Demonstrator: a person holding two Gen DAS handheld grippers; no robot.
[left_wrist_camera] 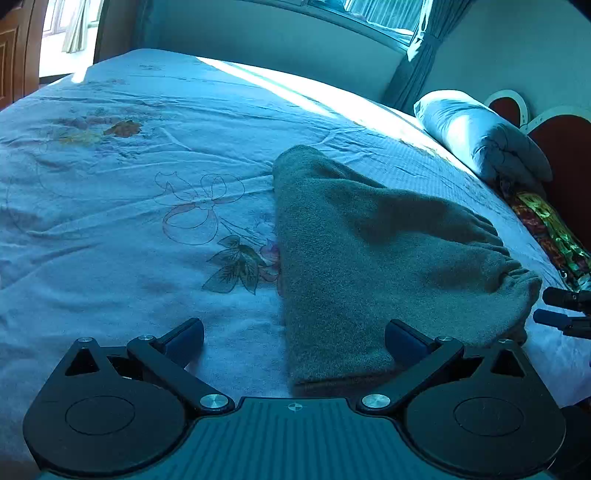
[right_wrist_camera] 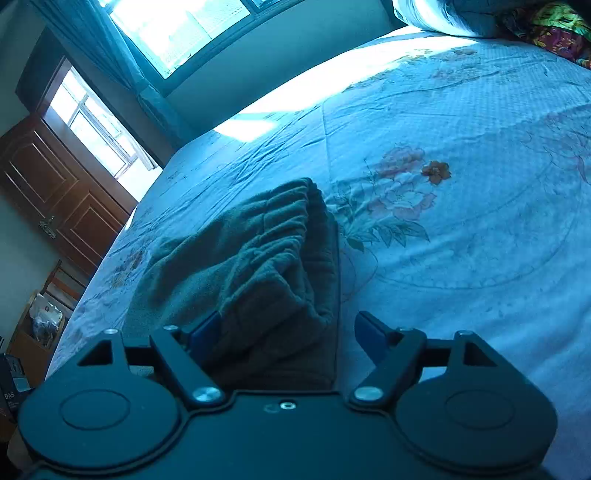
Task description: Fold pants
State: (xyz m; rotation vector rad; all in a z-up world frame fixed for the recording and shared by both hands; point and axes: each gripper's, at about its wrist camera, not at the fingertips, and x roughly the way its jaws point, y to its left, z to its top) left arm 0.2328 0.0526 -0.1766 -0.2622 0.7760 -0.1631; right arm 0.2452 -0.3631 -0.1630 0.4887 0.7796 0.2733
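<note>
Grey fleece pants (left_wrist_camera: 373,251) lie folded in a wedge on the flowered bed sheet (left_wrist_camera: 129,229); the gathered waistband points right. My left gripper (left_wrist_camera: 294,341) is open just above the pants' near edge, one finger on either side of the left fold. The right gripper (left_wrist_camera: 561,310) shows at the right edge beside the waistband. In the right wrist view the pants (right_wrist_camera: 258,266) lie bunched, waistband ruffles up. My right gripper (right_wrist_camera: 284,332) is open around the near end of the cloth, not clamped on it.
A rolled pale quilt (left_wrist_camera: 480,140) and a bright patterned cloth (left_wrist_camera: 550,236) lie along the headboard side. A window with curtains (right_wrist_camera: 177,33) and a wooden door (right_wrist_camera: 55,192) stand beyond the bed. A box of clutter (right_wrist_camera: 40,325) sits on the floor.
</note>
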